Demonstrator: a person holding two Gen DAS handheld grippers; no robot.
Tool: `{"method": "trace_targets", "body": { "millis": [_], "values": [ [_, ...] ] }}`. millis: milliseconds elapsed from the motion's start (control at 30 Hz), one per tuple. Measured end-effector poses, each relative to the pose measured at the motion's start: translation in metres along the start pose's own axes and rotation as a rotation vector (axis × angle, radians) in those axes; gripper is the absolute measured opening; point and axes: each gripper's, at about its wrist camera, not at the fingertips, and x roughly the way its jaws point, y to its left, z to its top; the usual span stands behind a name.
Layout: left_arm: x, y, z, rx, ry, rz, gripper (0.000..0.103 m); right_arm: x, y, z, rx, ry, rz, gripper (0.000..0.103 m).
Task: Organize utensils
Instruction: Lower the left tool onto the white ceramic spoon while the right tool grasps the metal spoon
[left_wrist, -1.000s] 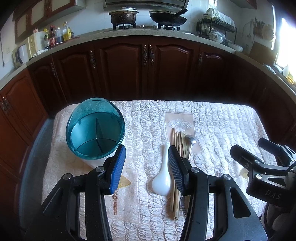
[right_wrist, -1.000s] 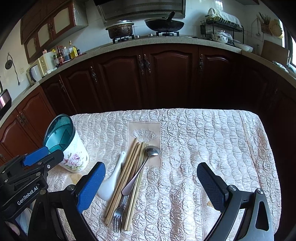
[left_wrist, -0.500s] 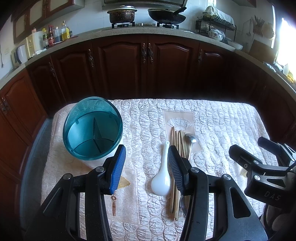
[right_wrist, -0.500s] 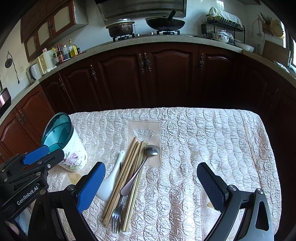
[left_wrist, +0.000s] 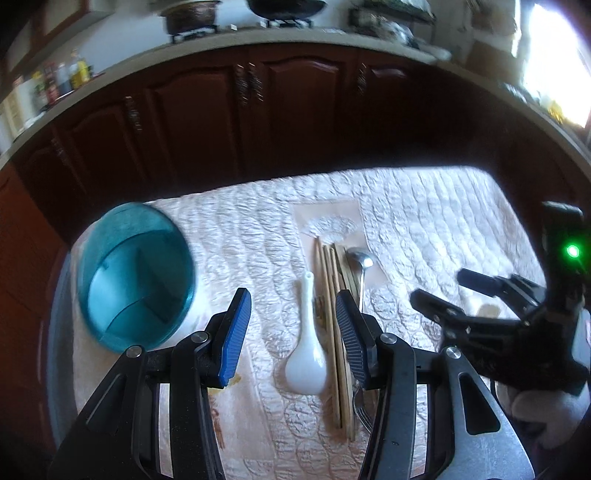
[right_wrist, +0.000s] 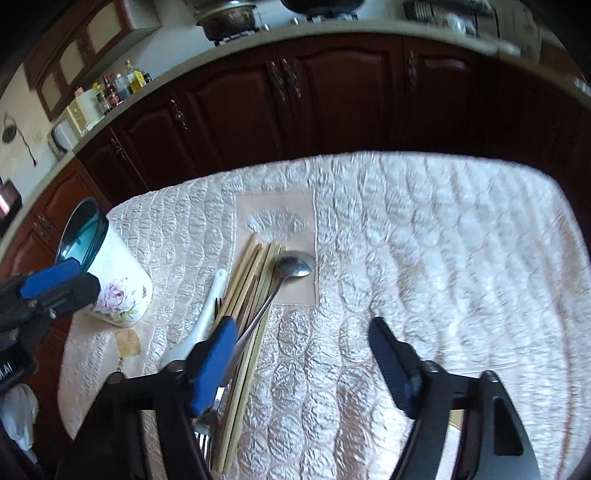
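Now centre right gripper (right_wrist: 303, 354), jaws just narrowed yet empty, over metal spoon (right_wrist: 284, 280); left gripper (left_wrist: 291, 328) parted, empty.

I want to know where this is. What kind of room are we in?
Most likely a home kitchen. Dark wooden cabinets run under a stone counter, a metal cooking pot sits on a stove, and small sauce bottles line the counter.
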Motion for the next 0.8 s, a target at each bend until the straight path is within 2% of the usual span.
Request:
{"method": "trace_targets", "body": {
  "millis": [100, 200, 333, 467, 533, 667, 800],
  "values": [
    [0.023, -0.009, 0.007, 0.039, 0.056, -0.009, 0.047, 0.015, -0.012, 0.005, 0.039, 0.029, 0.039, 0.057],
    [0.046, -0.013, 0.012, 0.047, 0.123, -0.023, 0.047, 0.025, -0.019, 0.009, 0.048, 0.042, 0.062, 0.057],
    [0.080, -0.019, 0.016, 0.064, 0.206, 0.009, 0.047, 0.036, -0.027, 0.015, 0.051, 0.057, 0.095, 0.052],
    [0.101, -0.019, 0.019, 0.088, 0.252, 0.038, 0.046, 0.053, -0.030, 0.022, 0.067, 0.087, 0.135, 0.048],
    [0.110, -0.017, 0.020, 0.097, 0.276, 0.049, 0.046, 0.063, -0.029, 0.026, 0.082, 0.101, 0.183, 0.048],
    [0.125, -0.009, 0.021, 0.078, 0.325, 0.028, 0.046, 0.080, -0.035, 0.029, 0.158, 0.126, 0.263, 0.048],
    [0.134, -0.009, 0.021, 0.105, 0.338, 0.037, 0.046, 0.094, -0.037, 0.029, 0.195, 0.137, 0.321, 0.048]
  ]
}}
